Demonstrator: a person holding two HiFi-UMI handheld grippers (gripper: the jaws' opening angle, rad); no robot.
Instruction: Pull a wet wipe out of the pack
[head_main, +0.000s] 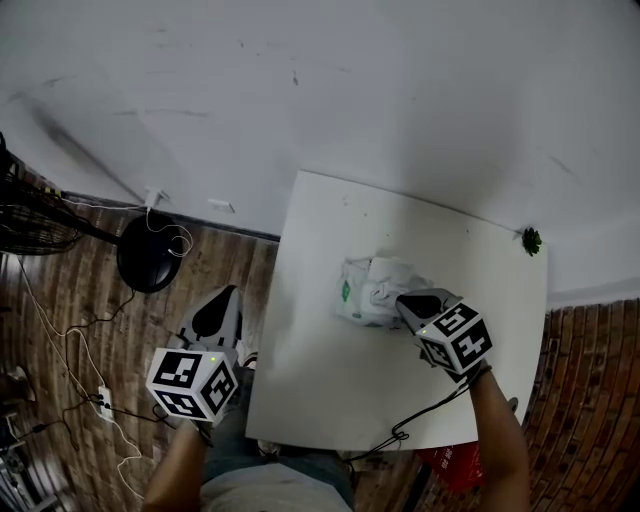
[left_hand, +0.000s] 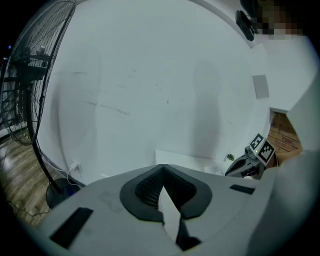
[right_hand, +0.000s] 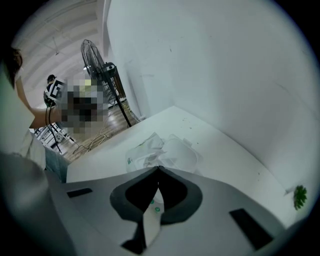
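My right gripper (head_main: 403, 299) is down on the white bench (head_main: 320, 380) at the near end of the wet wipe pack (head_main: 370, 290), which lies crumpled about mid-bench. In the right gripper view the jaws are closed tip to tip, and white film with small green print shows in the slot between them, so I judge they have pinched the pack's edge and not yet a wipe. A pale bulge sits on top of the pack (an opened flap or the first wipe poking out, I cannot tell which).

My left gripper (head_main: 228, 295) hangs off the bench's left side over the wooden floor, well apart from the pack. Its jaws are pressed together with nothing in them, pointing at the white wall near the standing fan (left_hand: 20, 75).

The step in hand looks like securing the pack before the pull. Next I would bring one gripper to pin the pack flat against the bench. The other would open a little, settle over that pale bulge at the opening and close on a single layer. Then it would draw up and away slowly. The soft, light pack is likely to lift along with the wipe if nothing holds it down
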